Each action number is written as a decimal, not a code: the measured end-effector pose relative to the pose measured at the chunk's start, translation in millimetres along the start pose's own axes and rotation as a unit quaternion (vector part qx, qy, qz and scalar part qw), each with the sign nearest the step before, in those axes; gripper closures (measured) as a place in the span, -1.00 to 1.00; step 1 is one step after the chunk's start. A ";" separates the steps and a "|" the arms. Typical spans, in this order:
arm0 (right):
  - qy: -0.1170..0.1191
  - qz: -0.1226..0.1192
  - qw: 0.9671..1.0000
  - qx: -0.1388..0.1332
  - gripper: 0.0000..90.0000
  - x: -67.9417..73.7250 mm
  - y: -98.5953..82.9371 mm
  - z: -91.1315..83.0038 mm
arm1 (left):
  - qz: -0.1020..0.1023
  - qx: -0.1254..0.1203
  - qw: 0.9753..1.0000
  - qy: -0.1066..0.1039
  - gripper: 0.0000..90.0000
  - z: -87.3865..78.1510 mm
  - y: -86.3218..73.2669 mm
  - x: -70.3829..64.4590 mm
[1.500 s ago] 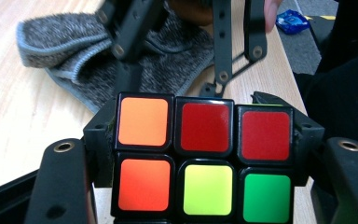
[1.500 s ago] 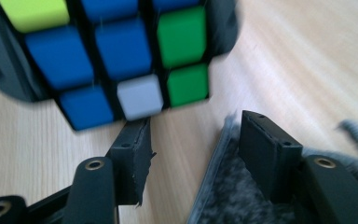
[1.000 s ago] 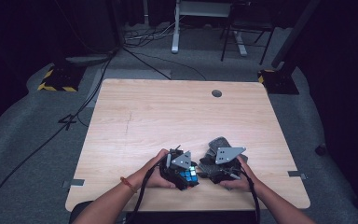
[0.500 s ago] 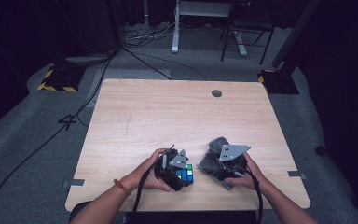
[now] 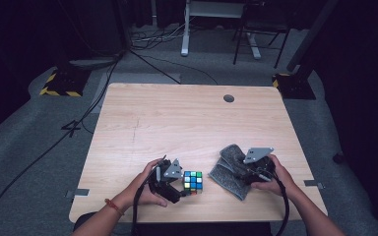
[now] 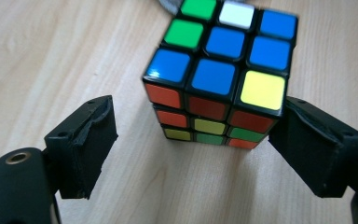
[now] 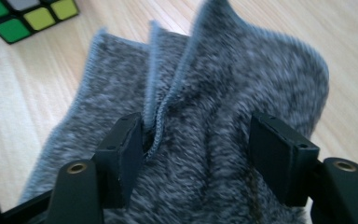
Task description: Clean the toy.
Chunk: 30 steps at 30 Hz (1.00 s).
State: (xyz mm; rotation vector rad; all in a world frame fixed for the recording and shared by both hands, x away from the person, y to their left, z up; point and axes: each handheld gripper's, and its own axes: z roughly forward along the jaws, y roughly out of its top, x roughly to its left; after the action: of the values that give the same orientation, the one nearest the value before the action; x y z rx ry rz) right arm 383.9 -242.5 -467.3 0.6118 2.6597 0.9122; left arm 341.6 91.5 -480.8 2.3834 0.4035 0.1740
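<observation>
Since the earlier frame my grippers have drawn apart and the cloth has gone right with one of them. Left gripper (image 5: 181, 184) sits at the near table (image 5: 177, 118) edge, jaws spread wide around the Rubik's cube (image 6: 216, 74); one jaw is at the cube's corner, the other stands off it. Cube rests flat on the wood, just left of the grey cloth (image 7: 214, 116). Right gripper (image 7: 198, 158) has jaws parted over the bunched cloth, a fold edge against one jaw.
</observation>
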 end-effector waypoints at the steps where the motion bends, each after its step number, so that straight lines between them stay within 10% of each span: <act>1: 0.004 0.009 1.000 -0.001 -0.21 -3.1 -3.7 1.6 | 0.000 0.005 1.000 0.000 -0.64 3.1 0.0 -0.3; 9: 0.023 0.016 1.000 -0.003 -0.06 -6.7 -11.3 4.1 | 0.009 0.028 0.999 0.018 -0.64 9.4 -3.8 11.4; 21: 0.041 0.010 0.999 -0.003 0.19 -5.2 -15.1 3.5 | -0.058 0.018 0.993 0.099 -0.55 -6.0 -17.1 45.2; 30: 0.041 0.013 0.999 -0.003 0.13 -4.5 -15.7 3.8 | -0.050 0.010 0.998 0.032 -0.64 -4.7 -10.7 25.5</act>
State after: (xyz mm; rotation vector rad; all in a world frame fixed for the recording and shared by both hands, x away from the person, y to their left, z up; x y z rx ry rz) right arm 384.6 -253.8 -479.6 0.6233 2.7251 0.9723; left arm 362.0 110.5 -484.2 2.3744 0.5569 0.2017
